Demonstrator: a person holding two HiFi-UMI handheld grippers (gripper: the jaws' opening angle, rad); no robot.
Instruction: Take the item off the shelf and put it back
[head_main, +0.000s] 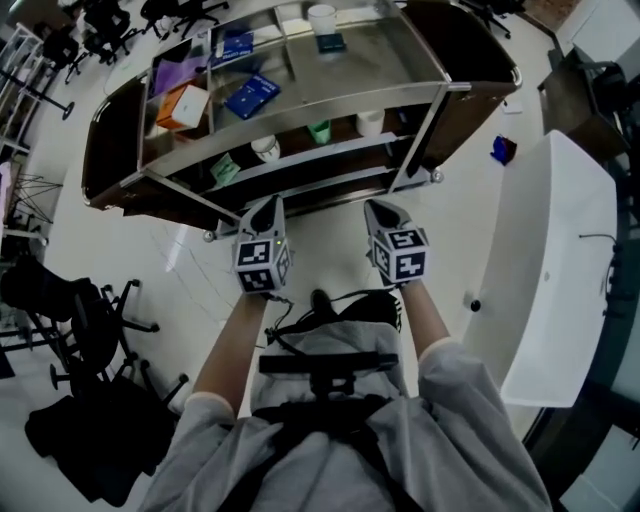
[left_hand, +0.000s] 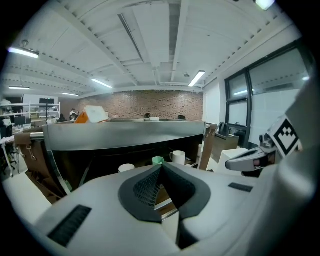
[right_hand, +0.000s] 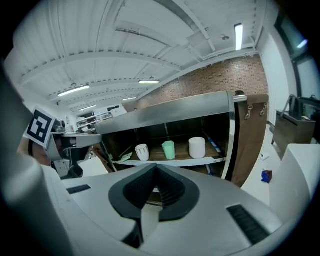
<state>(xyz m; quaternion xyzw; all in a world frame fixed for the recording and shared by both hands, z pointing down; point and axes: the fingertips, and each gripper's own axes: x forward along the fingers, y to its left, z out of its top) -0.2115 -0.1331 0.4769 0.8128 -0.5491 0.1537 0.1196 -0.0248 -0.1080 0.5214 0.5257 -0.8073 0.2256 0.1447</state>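
A steel shelf cart (head_main: 430, 60) stands in front of me. Its middle shelf holds a striped white cup (right_hand: 142, 151), a green cup (right_hand: 168, 149) and a plain white cup (right_hand: 197, 147); the head view shows the same green cup (head_main: 320, 131). My left gripper (head_main: 268, 205) and right gripper (head_main: 378, 208) hover side by side just short of the cart's lower front edge. Both are shut with nothing between the jaws, as seen on the left gripper (left_hand: 161, 168) and the right gripper (right_hand: 156, 168) in their own views.
The cart's top tray carries an orange-and-white box (head_main: 183, 106), a blue box (head_main: 252, 95) and a white cup (head_main: 322, 20). A white table (head_main: 560, 270) stands at my right, black chairs (head_main: 90, 320) at my left. A small blue object (head_main: 503, 150) lies on the floor.
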